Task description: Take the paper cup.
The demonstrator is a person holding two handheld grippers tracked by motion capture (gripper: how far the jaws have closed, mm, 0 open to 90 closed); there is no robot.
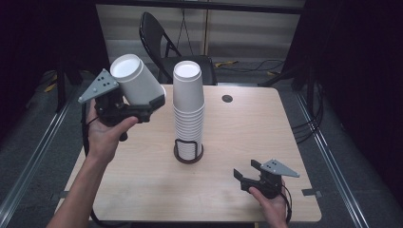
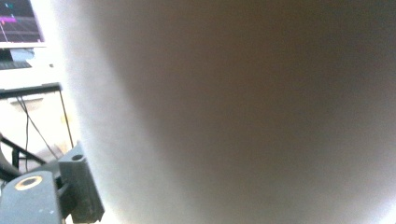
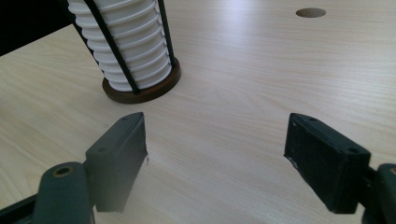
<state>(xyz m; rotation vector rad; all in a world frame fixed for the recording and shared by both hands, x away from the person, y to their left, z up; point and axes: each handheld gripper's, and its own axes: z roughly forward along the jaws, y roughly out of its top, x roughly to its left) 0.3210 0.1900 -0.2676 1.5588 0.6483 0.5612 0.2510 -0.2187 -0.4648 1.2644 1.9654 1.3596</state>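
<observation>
Left tongs [image 1: 142, 107] clamped on a single white cup [image 1: 136, 80], held tilted in the air, upside down with its base toward the camera, to the left of and apart from the cup stack [image 1: 188, 109]. The stack stands inverted in a dark wire holder [image 1: 188, 153] on the surface [image 1: 237, 142]. Right tongs [image 1: 247, 176] rest low over the surface, jaws spread wide and holding nothing, the stack lying ahead of them and to their left.

Judged step: carrying one cup, either just lifted from the stack or about to be returned. To do it well, keep the grip light enough not to crease the thin wall, and bring the cup's axis in line with the stack before lowering.

The high view gives the cup's tilt and its separation from the stack. The left gripper view adds only the cup wall [image 2: 243, 116] pressed close against the lens. The right gripper view resolves the nested rims [image 3: 126, 51] and the holder's base ring [image 3: 144, 91].
</observation>
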